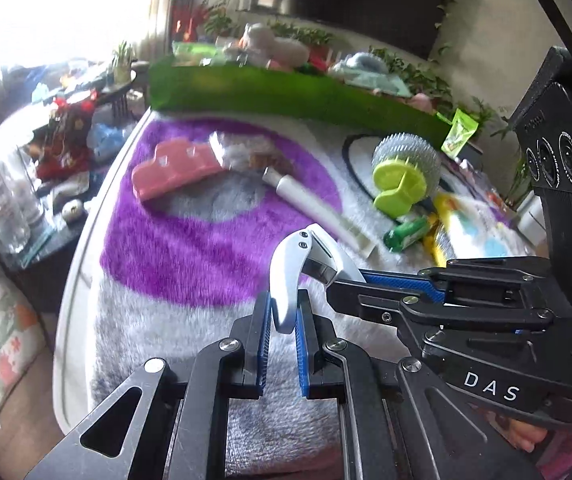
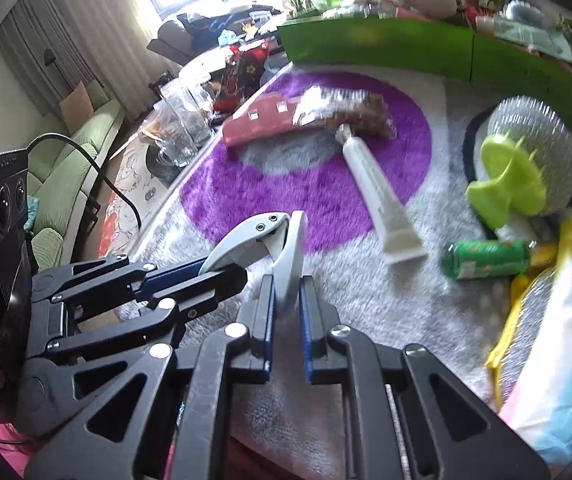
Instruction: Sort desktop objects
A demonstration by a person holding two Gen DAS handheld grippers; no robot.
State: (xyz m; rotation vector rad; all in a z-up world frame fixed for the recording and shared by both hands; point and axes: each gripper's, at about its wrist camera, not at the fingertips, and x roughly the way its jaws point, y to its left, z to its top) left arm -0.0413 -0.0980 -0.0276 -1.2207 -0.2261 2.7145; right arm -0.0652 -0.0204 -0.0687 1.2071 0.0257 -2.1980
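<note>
A grey two-handled clamp tool is held by both grippers above a fluffy purple-and-grey mat. My left gripper is shut on one handle. My right gripper is shut on the other handle. Each gripper shows in the other's view, the right one and the left one. On the mat lie a pink holder, a white tube, a snack packet, a green-handled wire brush and a green bottle.
A green box wall runs along the mat's far edge, with toys and plants behind it. A wet-wipes pack and yellow packaging lie at the right. Glass jars stand on a low table to the left.
</note>
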